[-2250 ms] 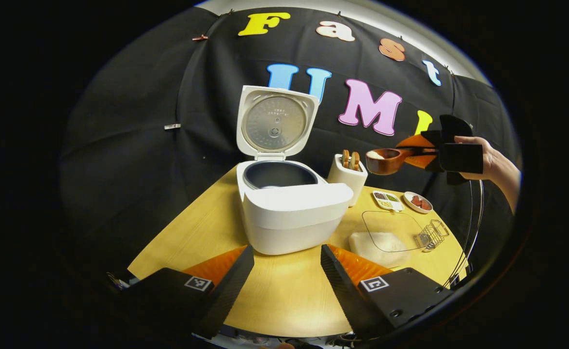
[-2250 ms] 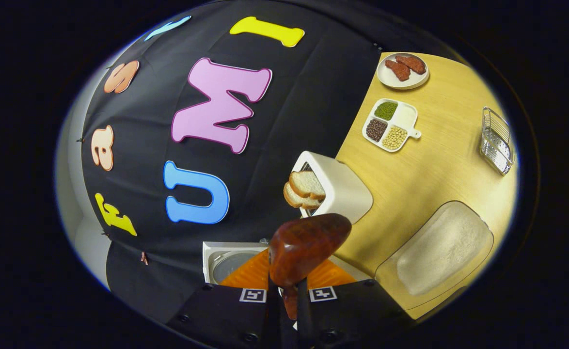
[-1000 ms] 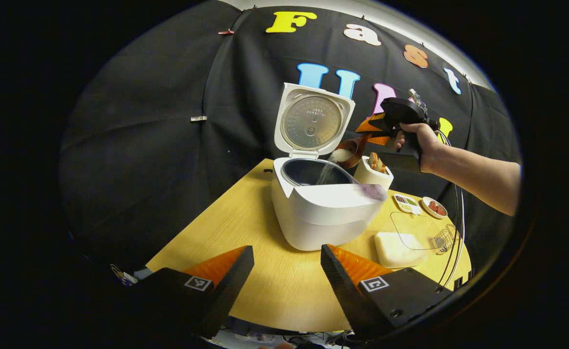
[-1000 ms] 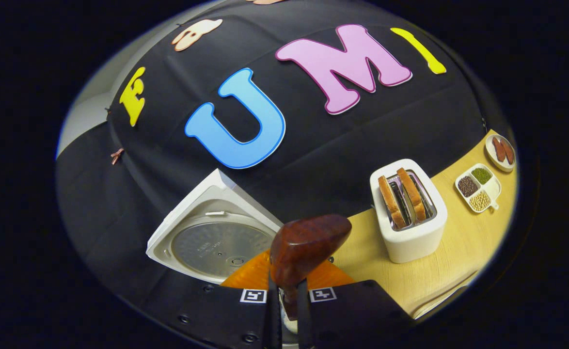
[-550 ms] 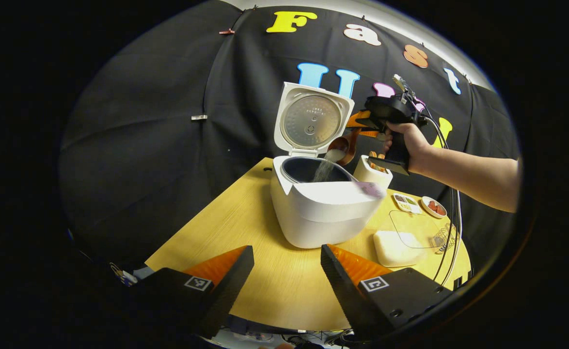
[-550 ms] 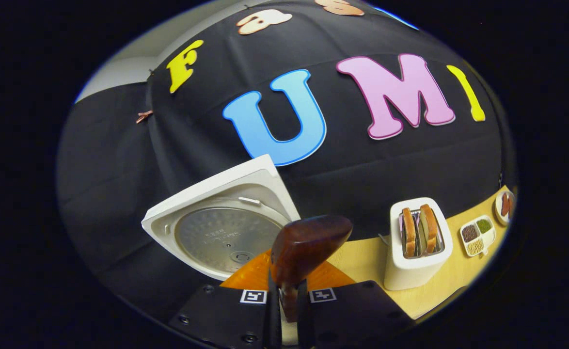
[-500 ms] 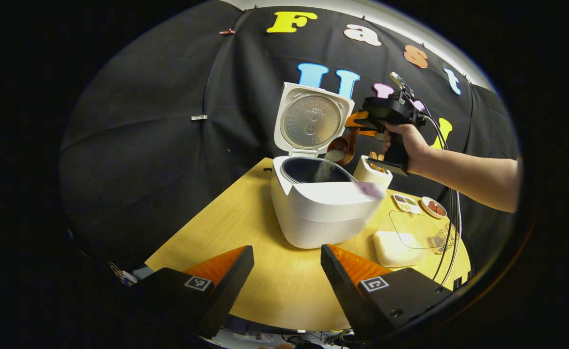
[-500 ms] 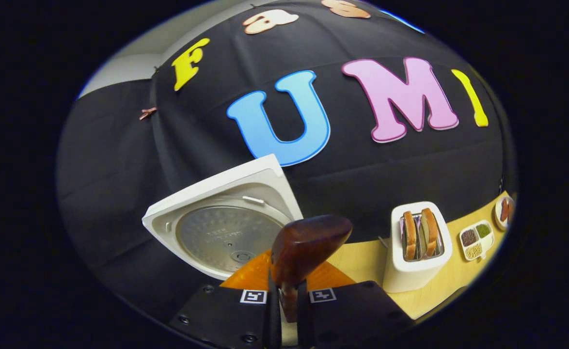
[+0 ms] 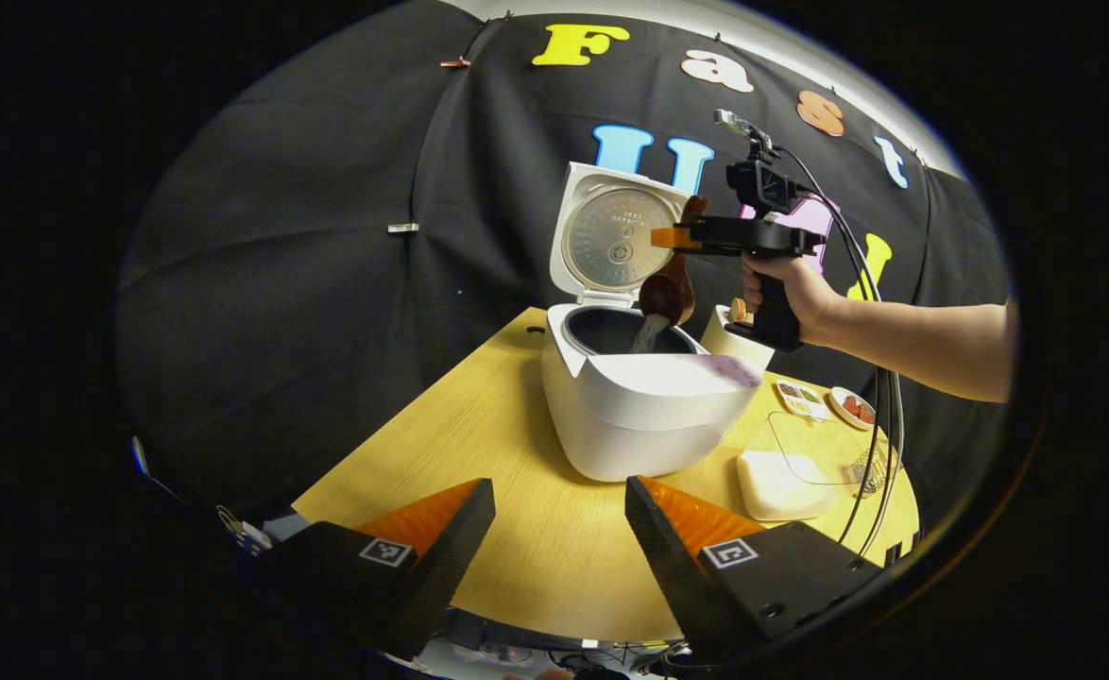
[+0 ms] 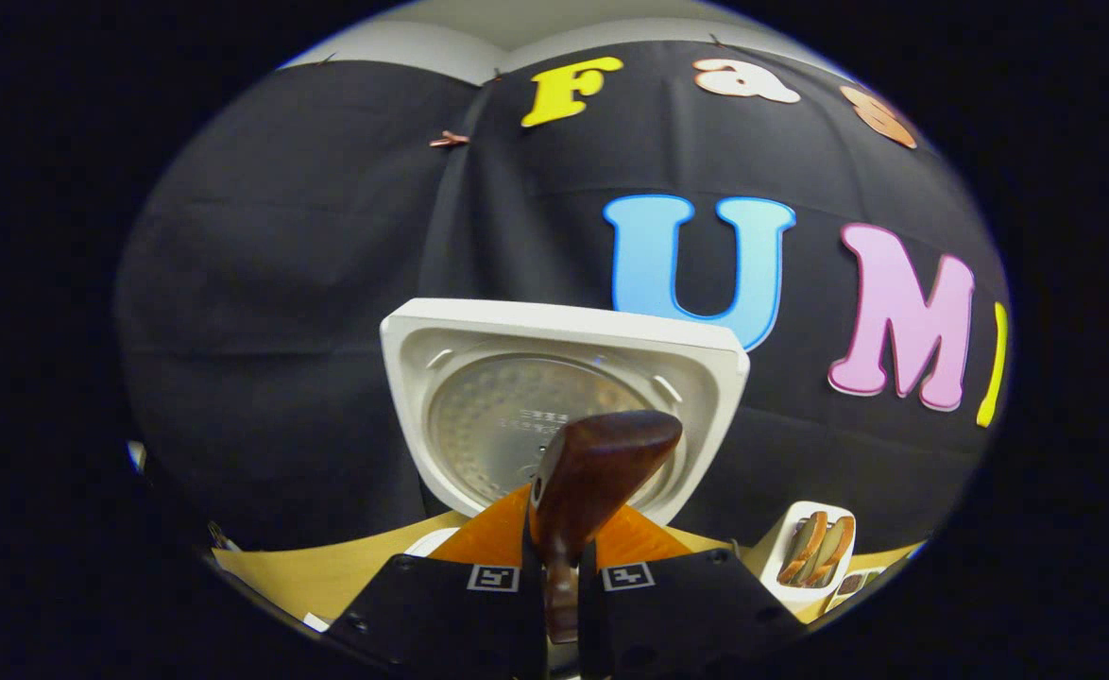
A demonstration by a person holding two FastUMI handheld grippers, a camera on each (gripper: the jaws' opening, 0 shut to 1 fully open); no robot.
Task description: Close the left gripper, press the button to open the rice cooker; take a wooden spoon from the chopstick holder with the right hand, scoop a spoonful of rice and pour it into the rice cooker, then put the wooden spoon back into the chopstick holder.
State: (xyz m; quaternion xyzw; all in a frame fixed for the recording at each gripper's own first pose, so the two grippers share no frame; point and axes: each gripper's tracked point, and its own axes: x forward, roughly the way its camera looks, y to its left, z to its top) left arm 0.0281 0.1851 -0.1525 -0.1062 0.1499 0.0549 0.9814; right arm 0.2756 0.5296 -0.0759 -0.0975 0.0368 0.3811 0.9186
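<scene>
Left gripper [image 9: 559, 529] hangs low at the near edge of the table [image 9: 479, 425], fingers spread wide, nothing between them, touching nothing. Its two black-and-orange fingers frame the rice cooker [image 9: 644, 411], which sits mid-table with its lid [image 9: 616, 236] standing upright, inner pot exposed.

Right gripper [image 9: 673, 238], seen from the left gripper view, is held by a hand [image 9: 795, 293] above the cooker, to the right of the open lid. Its fingers are pressed in on the handle of the wooden spoon [image 9: 666, 288]; in the right gripper view the right gripper [image 10: 559, 567] shows both fingers tight against the spoon handle, the wooden spoon [image 10: 592, 463] sticking up between them with its back side toward the camera. In the left gripper view the spoon bowl is tipped down over the pot opening and a pale stream of rice [image 9: 647, 332] falls from it into the pot.

Just behind the cooker, right side, a white toaster [image 9: 734, 335] with bread slices; also in the right gripper view, toaster [image 10: 810, 552]. Farther right on the table: a clear container with rice [image 9: 781, 472], a small divided dish [image 9: 798, 397], a small plate [image 9: 852, 408], a wire rack [image 9: 871, 463]. Cables hang from the right gripper down past the table edge.
</scene>
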